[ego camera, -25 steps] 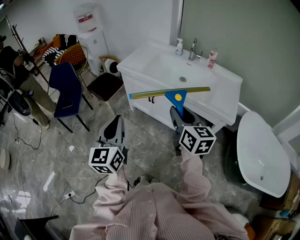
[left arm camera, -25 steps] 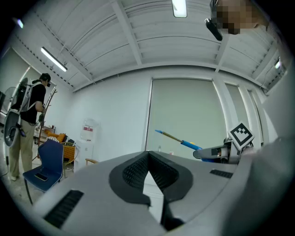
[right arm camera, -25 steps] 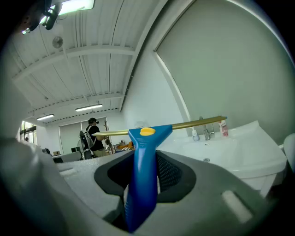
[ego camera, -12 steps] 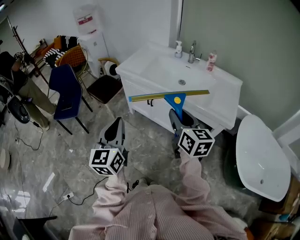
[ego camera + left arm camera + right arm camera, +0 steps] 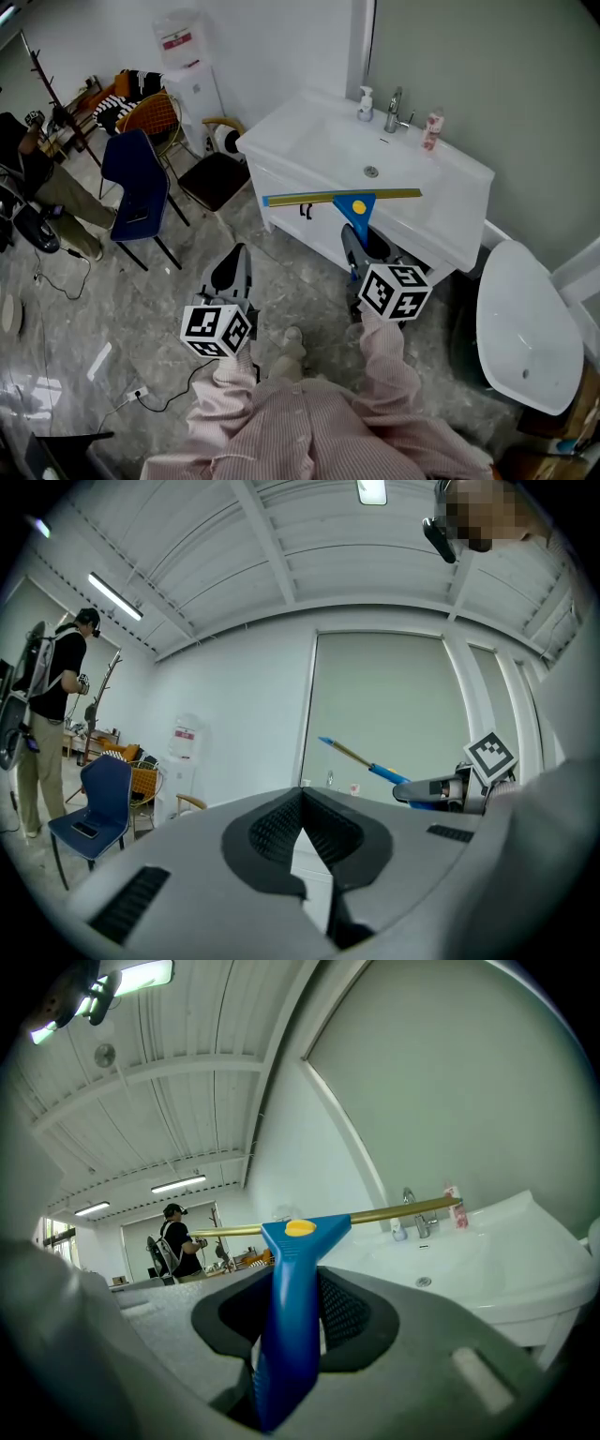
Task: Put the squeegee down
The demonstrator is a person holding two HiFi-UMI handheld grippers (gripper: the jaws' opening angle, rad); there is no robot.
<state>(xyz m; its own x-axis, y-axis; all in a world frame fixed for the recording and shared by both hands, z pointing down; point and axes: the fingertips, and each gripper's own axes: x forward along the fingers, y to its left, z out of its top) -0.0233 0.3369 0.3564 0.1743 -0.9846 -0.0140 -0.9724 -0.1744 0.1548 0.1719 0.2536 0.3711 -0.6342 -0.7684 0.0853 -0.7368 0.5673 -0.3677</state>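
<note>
The squeegee [image 5: 357, 203] has a blue handle and a long brass-coloured blade bar. It hangs level in the air in front of the white sink vanity [image 5: 448, 221], the bar lying across the vanity's front edge. My right gripper [image 5: 362, 246] is shut on the blue handle [image 5: 289, 1316], which stands upright between the pads with the bar on top. My left gripper [image 5: 232, 266] floats over the floor to the left, jaws shut and holding nothing [image 5: 302, 803]. From the left gripper view the squeegee [image 5: 375, 767] shows off to the right.
On the vanity stand a faucet [image 5: 394, 110], a soap bottle [image 5: 365, 103] and a red-and-white bottle [image 5: 432, 128]. A white tub-like shell [image 5: 521, 317] lies at the right. A blue chair [image 5: 137, 184], a dark-seated chair [image 5: 214, 176] and a water dispenser [image 5: 193, 82] stand left. A person [image 5: 39, 178] is at far left.
Both grippers have edged slightly toward the vanity, the squeegee still held. A shoe has come into view on the floor between the arms.
</note>
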